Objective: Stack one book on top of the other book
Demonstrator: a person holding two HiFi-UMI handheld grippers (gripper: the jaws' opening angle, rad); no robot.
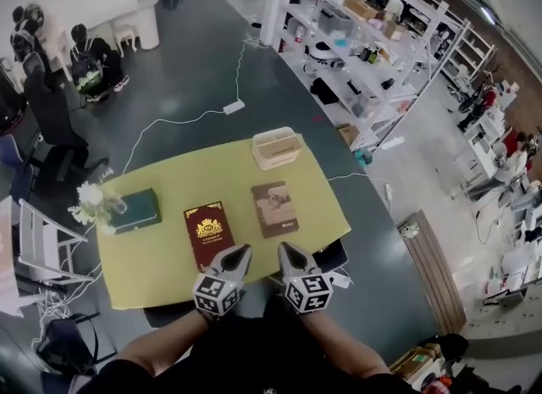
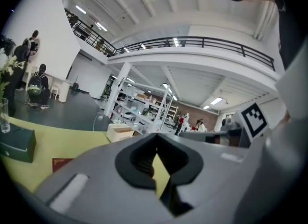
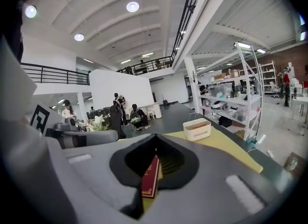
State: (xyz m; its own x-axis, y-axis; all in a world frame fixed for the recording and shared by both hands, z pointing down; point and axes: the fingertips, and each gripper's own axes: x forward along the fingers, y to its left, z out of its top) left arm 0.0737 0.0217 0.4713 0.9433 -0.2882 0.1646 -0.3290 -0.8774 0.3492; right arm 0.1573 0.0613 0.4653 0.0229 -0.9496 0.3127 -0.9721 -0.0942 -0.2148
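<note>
Left tongs [image 1: 244, 251]: I see them closed tight with nothing between them. They hover over the near edge of the table [image 1: 152, 261], with the tip just beside the near right corner of the red book [image 1: 208, 233].
Right tongs [image 1: 284, 249]: These are pressed together too, and empty. They sit beside the left pair at the near edge, close to the near end of the brown book [image 1: 274, 208] but not touching it.
Red book: It lies flat on the yellow top, cover up with a gold emblem. Through the slit in the right gripper view I catch it lying beyond the tips.
Brown book: It lies flat just to the right of the red one with bare yellow between them, so neither rests on the other.
Left end of table: A dark green box [image 1: 138, 209] sits here, with white flowers [image 1: 90, 197] in a clear glass beside it.
Far edge: A white basket [image 1: 277, 147] stands beyond the brown book.
Floor: It is dark, and a white cable [image 1: 182, 119] trails across it past the table.
</note>
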